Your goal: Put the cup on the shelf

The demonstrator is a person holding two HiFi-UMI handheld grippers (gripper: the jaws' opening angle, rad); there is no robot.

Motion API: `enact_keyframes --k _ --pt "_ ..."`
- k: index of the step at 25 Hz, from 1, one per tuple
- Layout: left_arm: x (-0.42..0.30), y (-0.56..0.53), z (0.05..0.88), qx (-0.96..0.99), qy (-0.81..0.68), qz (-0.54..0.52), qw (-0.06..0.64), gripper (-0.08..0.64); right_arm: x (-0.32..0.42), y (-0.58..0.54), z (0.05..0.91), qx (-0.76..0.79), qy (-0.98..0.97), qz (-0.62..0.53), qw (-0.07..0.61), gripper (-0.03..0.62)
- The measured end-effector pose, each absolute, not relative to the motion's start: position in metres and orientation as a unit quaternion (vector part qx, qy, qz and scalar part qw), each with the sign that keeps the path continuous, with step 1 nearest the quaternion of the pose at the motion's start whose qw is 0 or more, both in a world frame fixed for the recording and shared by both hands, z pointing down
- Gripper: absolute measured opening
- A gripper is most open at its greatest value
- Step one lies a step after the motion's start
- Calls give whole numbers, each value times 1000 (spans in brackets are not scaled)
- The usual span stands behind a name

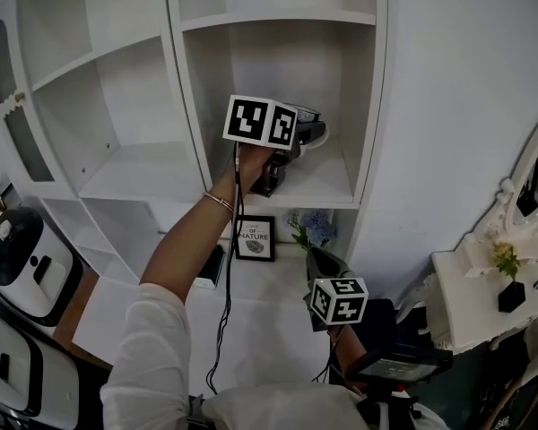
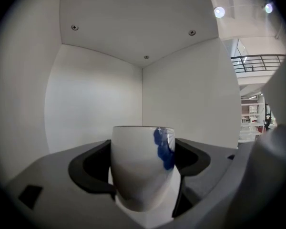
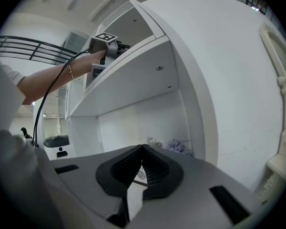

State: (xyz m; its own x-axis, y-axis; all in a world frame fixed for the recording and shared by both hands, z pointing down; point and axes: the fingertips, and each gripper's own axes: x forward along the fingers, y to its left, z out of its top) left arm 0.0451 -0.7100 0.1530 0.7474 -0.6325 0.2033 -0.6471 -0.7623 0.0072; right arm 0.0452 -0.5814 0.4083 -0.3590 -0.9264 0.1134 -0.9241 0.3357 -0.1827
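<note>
Between the jaws of the left gripper [image 1: 307, 135] the cup [image 2: 142, 163] is sitting clamped inside the shelf [image 1: 327, 183], so I'd be easing it down flat before letting go, while the right gripper [image 3: 141, 168] is hanging closed on nothing.

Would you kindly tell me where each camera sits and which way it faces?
Head view: on the person's head, looking down at the white shelf unit; shows left forearm, left hand-held gripper, right hand-held gripper.
Left gripper view: on that gripper, facing the compartment's back corner; jaws clamp a white ceramic cup with blue mark.
Right gripper view: held low, tilted up at the shelf; jaws together, empty.
Shared: head view and right gripper view both show the left forearm.
</note>
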Motion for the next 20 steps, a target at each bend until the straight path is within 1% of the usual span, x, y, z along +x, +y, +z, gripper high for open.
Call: enact_keyframes --k 4,7,14,20 --pt "50 -719 164 931 -343 120 40 393 43 -582 411 -562 820 -109 3 21" --pt "54 -726 165 932 -340 120 43 393 43 -584 412 -561 820 -110 2 21" --pt "63 -738 170 940 -319 109 63 393 44 -586 414 -561 820 -116 6 21" --pt "58 -735 174 935 -314 139 87 393 47 -585 414 -564 817 -120 11 21"
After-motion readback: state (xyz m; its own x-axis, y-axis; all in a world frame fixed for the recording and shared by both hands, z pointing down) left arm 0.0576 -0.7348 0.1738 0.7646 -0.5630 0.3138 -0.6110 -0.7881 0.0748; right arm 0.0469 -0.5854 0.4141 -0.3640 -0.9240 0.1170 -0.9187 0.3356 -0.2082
